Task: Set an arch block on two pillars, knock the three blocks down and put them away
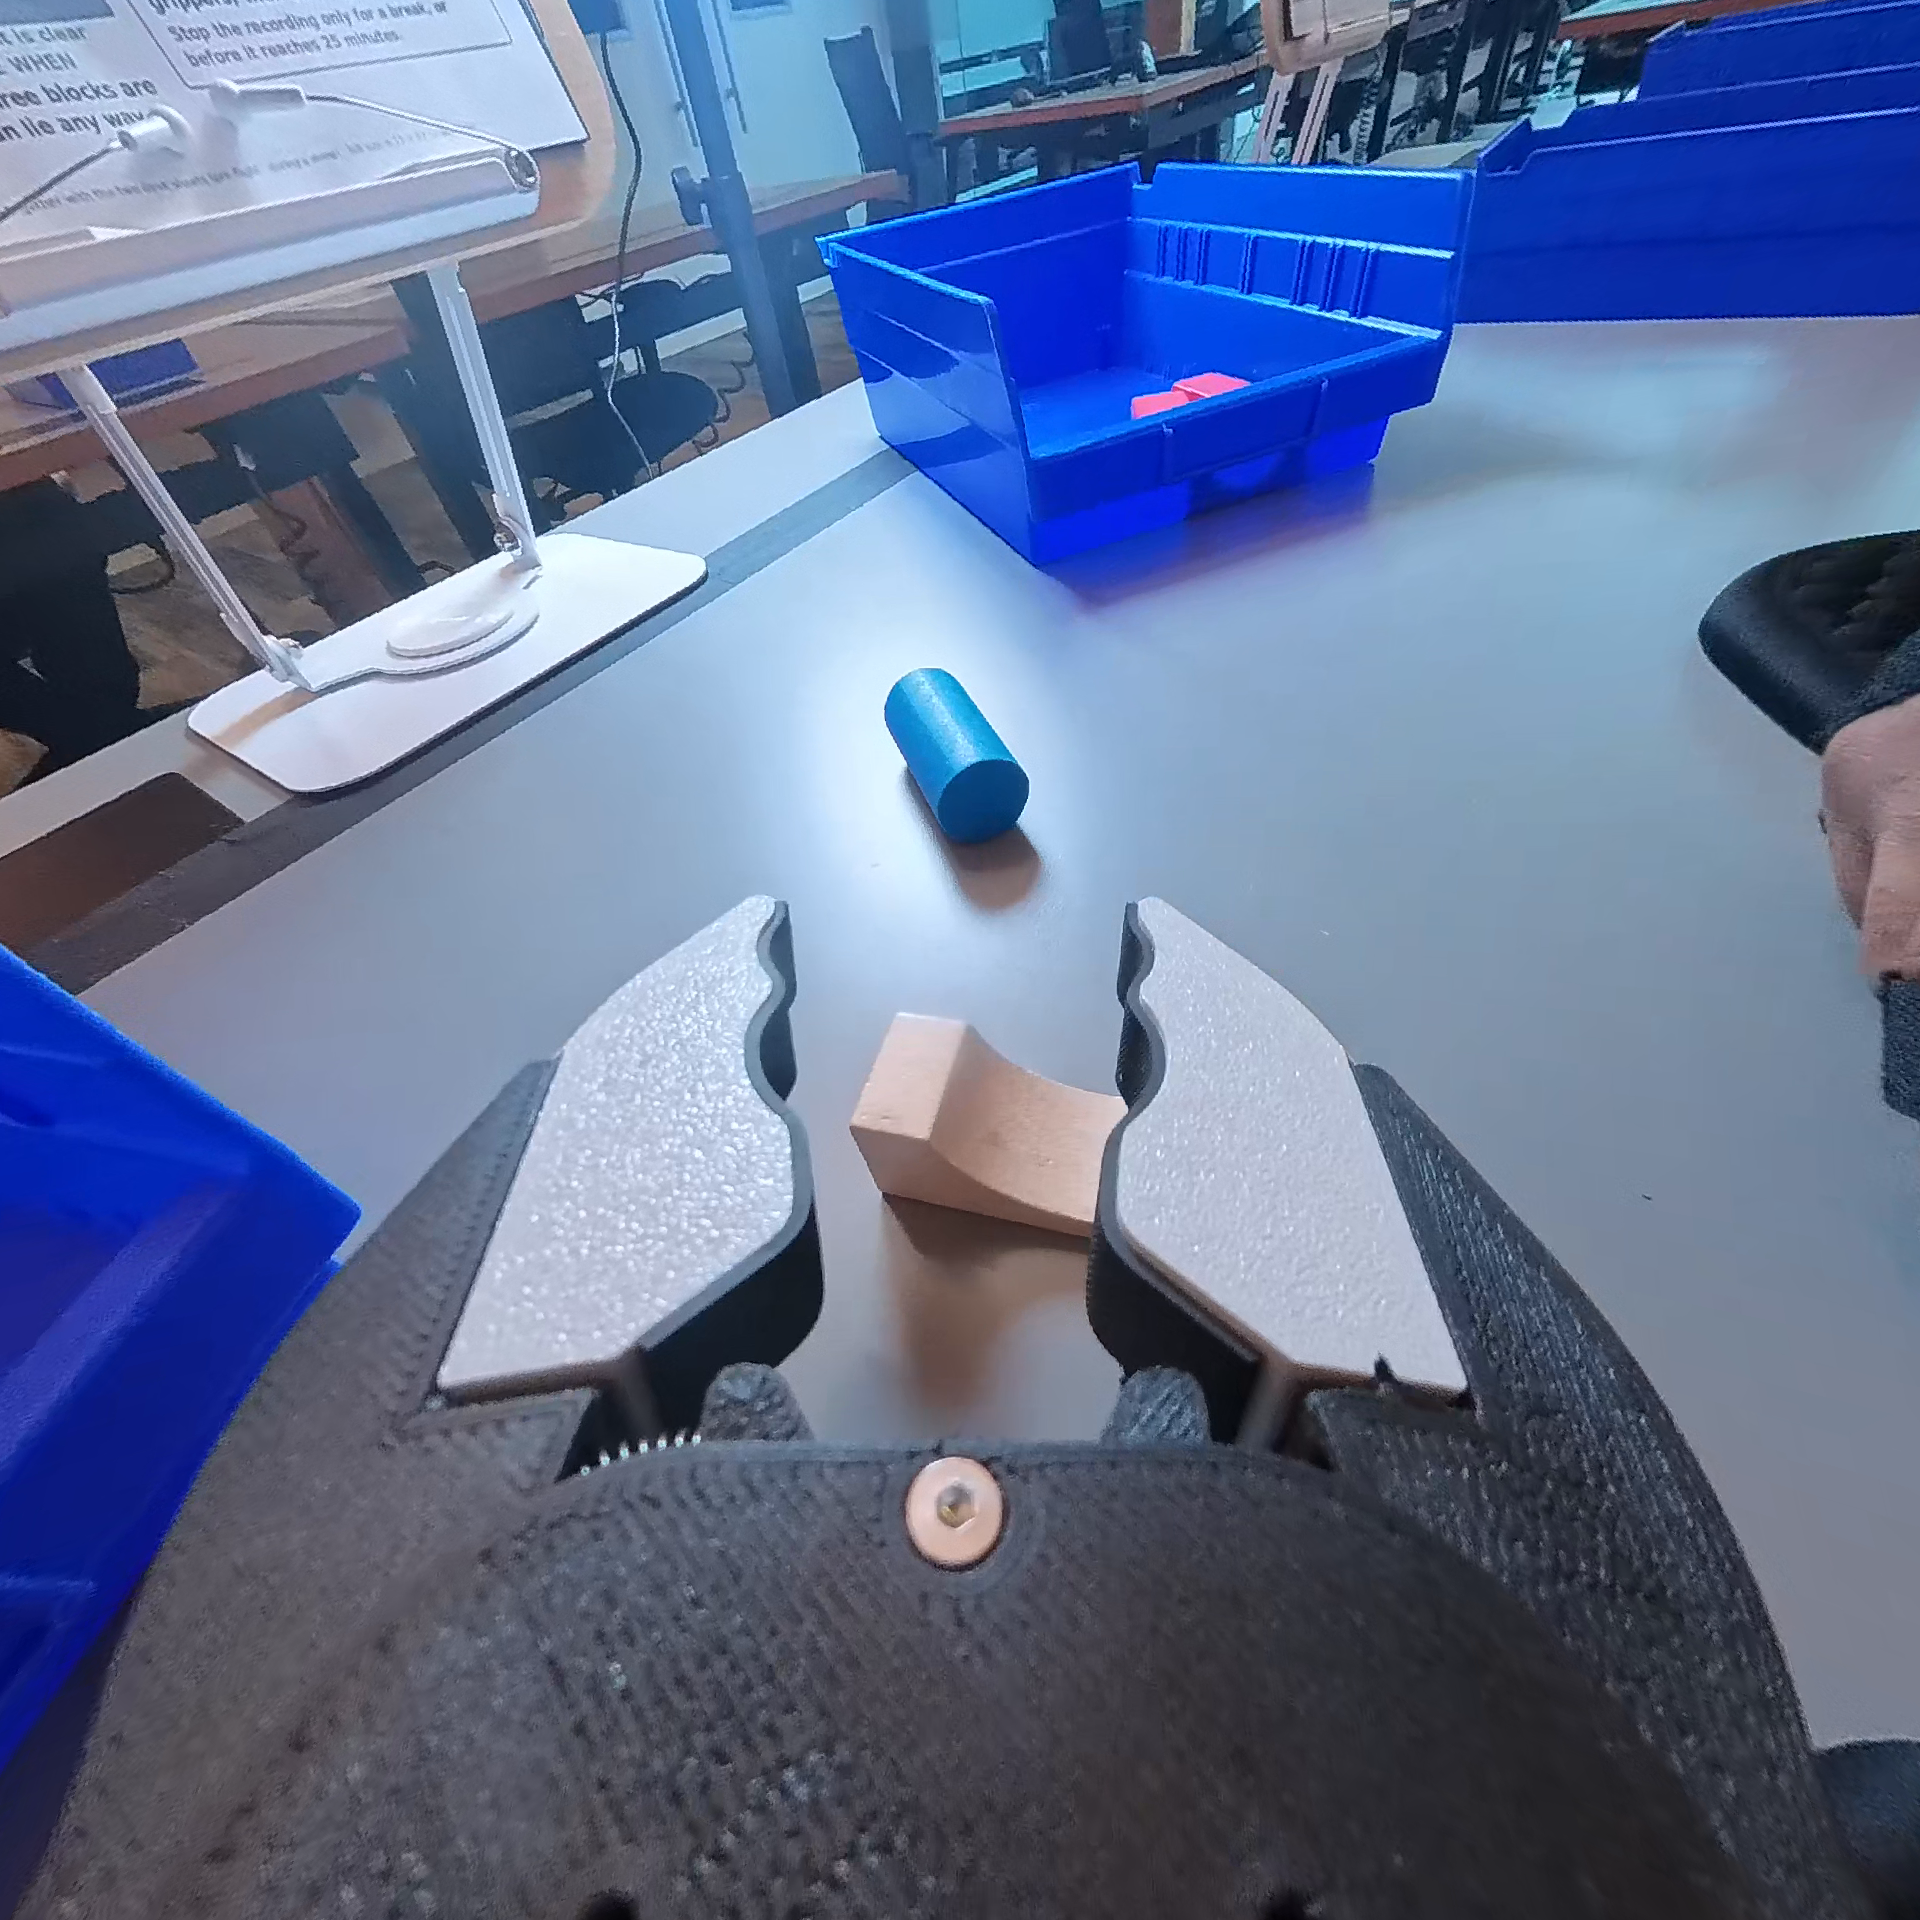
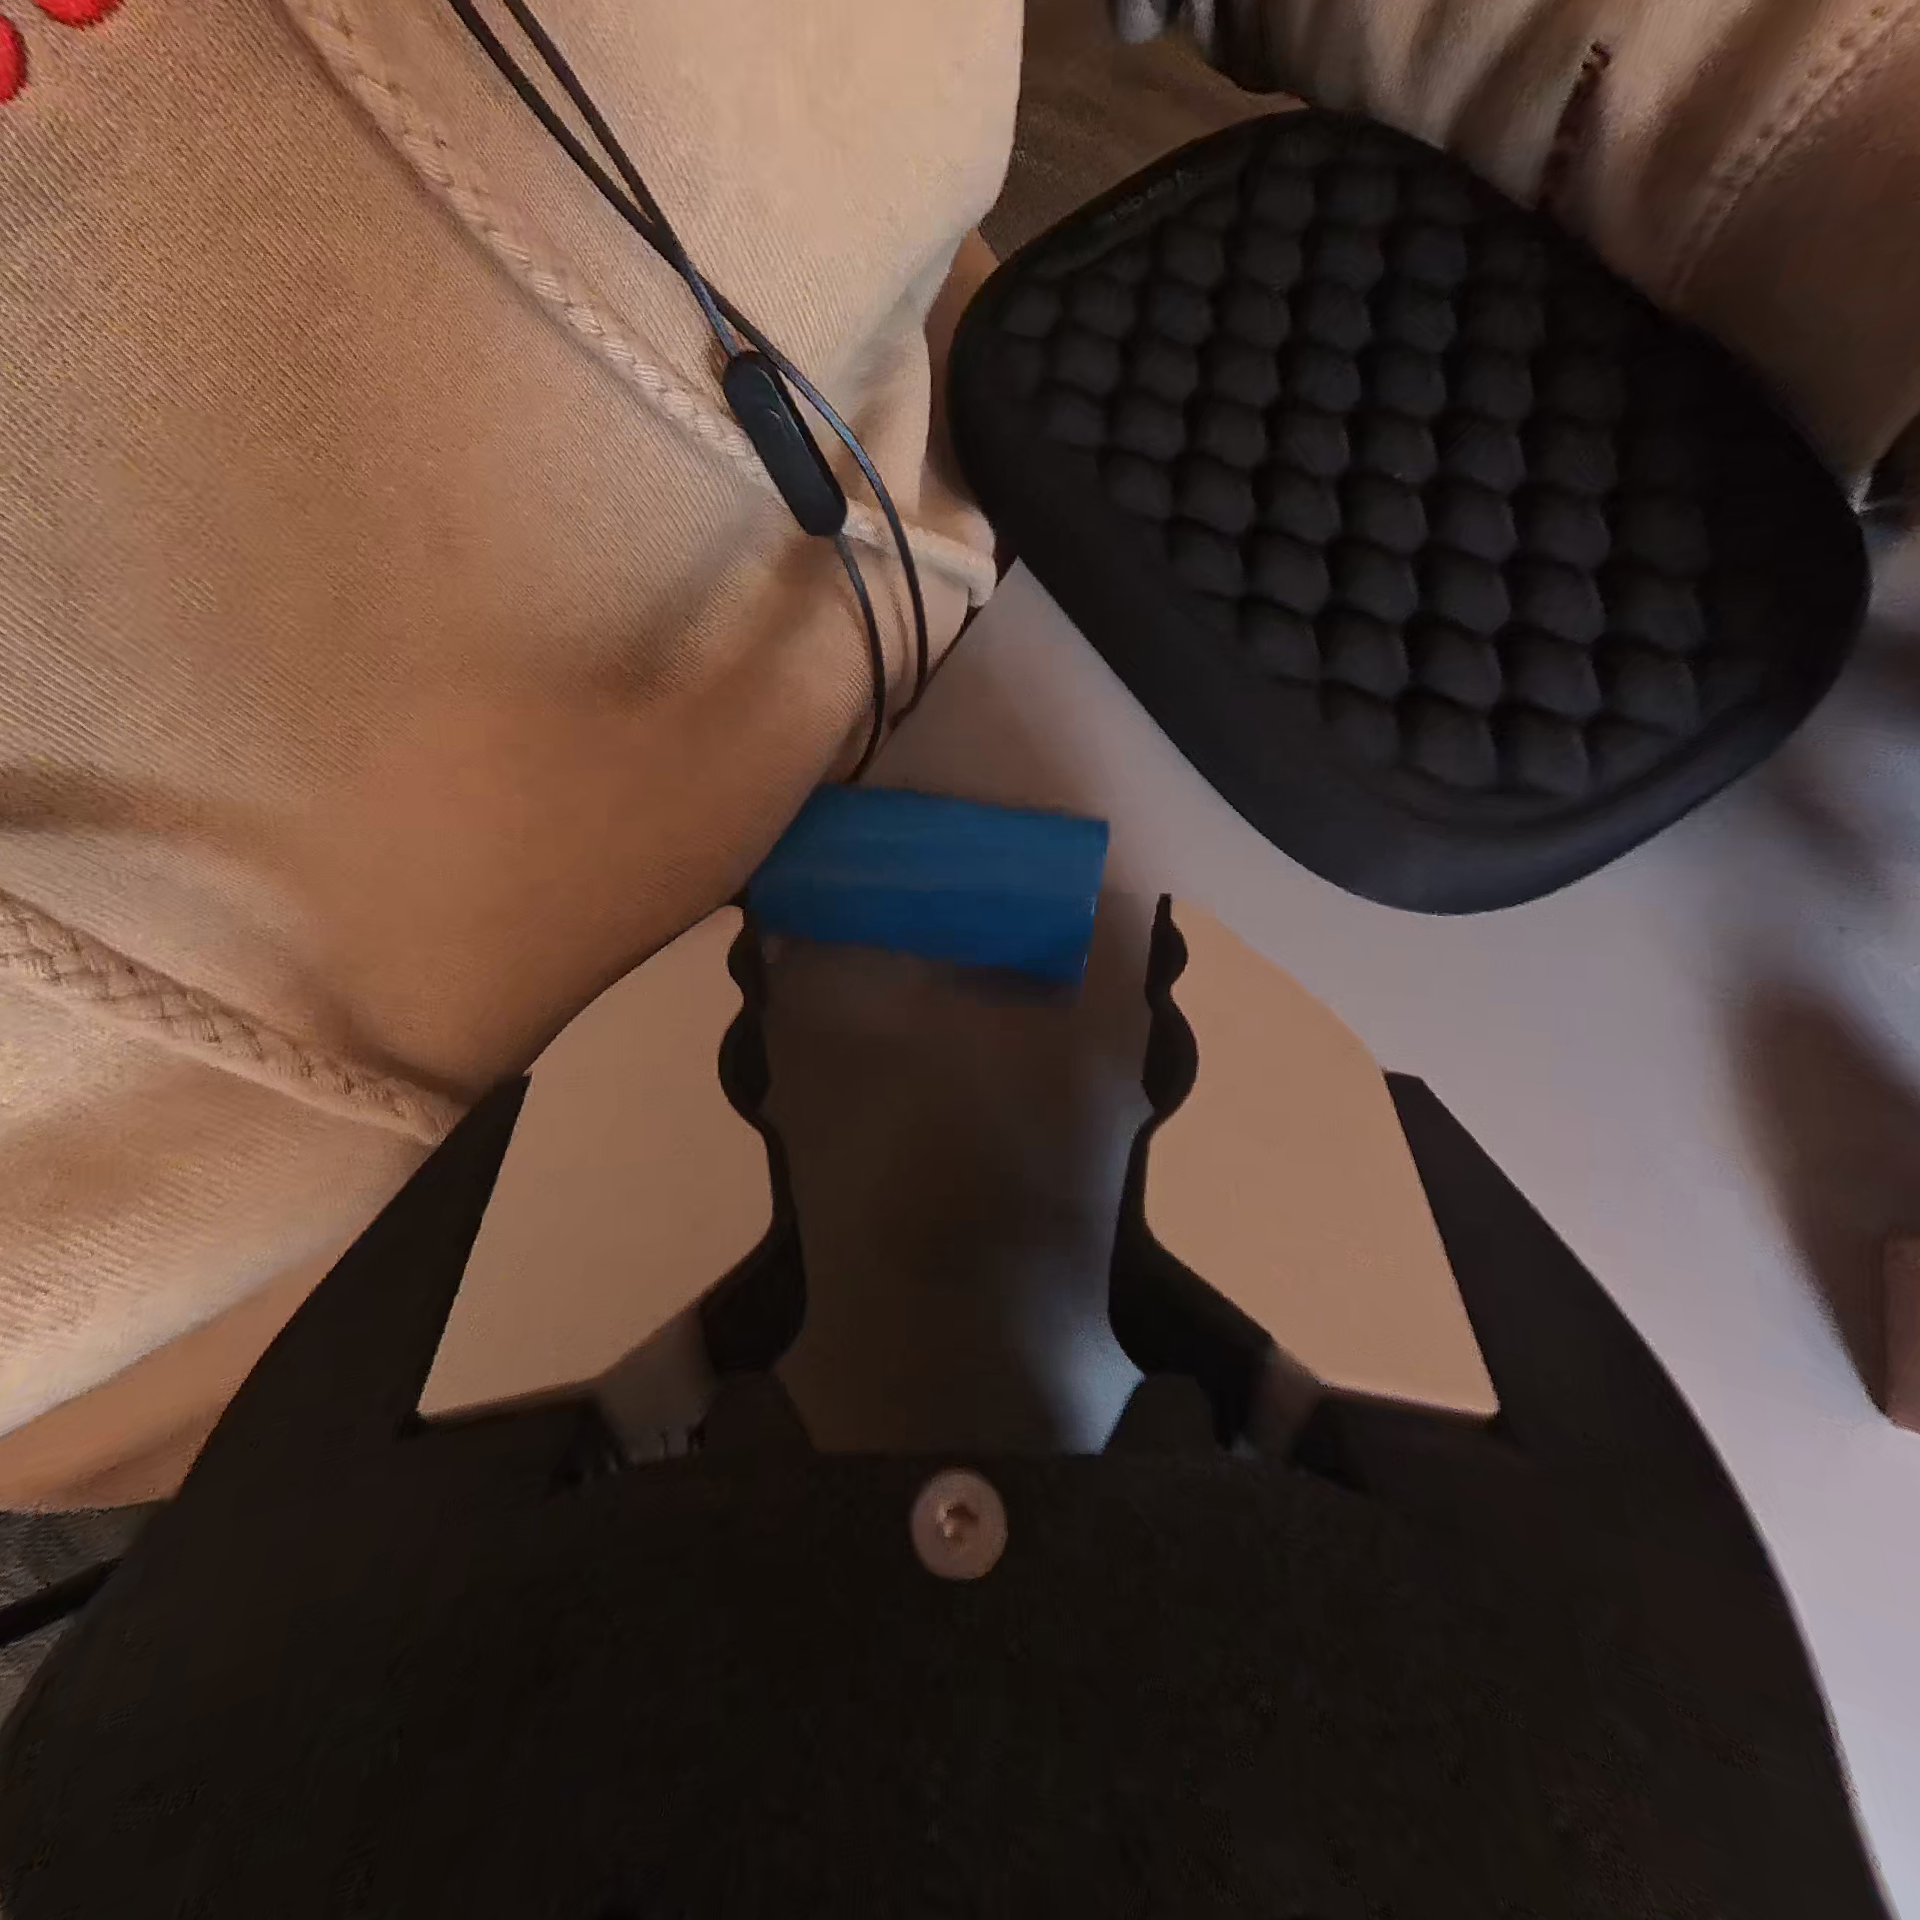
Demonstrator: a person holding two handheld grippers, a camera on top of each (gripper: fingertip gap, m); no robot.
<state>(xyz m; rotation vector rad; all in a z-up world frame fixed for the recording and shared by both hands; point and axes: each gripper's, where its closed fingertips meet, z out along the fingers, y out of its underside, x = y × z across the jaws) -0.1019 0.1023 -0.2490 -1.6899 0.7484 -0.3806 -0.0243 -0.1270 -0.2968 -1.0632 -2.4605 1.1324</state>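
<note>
In the left wrist view my left gripper (image 1: pixel 956 914) is open and low over the grey table (image 1: pixel 1455 935). A wooden arch block (image 1: pixel 987 1127) lies on its side between its fingers, its right end hidden behind the right finger. A blue cylinder pillar (image 1: pixel 956 753) lies on its side a little beyond the fingertips. In the right wrist view my right gripper (image 2: pixel 954 914) is open. A second blue pillar block (image 2: pixel 925 883) lies crosswise right at its fingertips, near the table edge and a person's beige clothing (image 2: pixel 364 520). This view is blurred.
An open blue bin (image 1: pixel 935 416) stands at the back with a red block (image 1: pixel 1190 395) inside. More blue bins (image 1: pixel 1714 208) are behind it, another (image 1: pixel 104 1299) at my near left. A white document stand (image 1: pixel 447 644) sits left. A black bumpy pad (image 2: pixel 1403 499) and a hand (image 1: pixel 1870 831) are close. Between my left fingertips and the blue cylinder pillar (image 1: pixel 956 753) there is roughly 11 cm.
</note>
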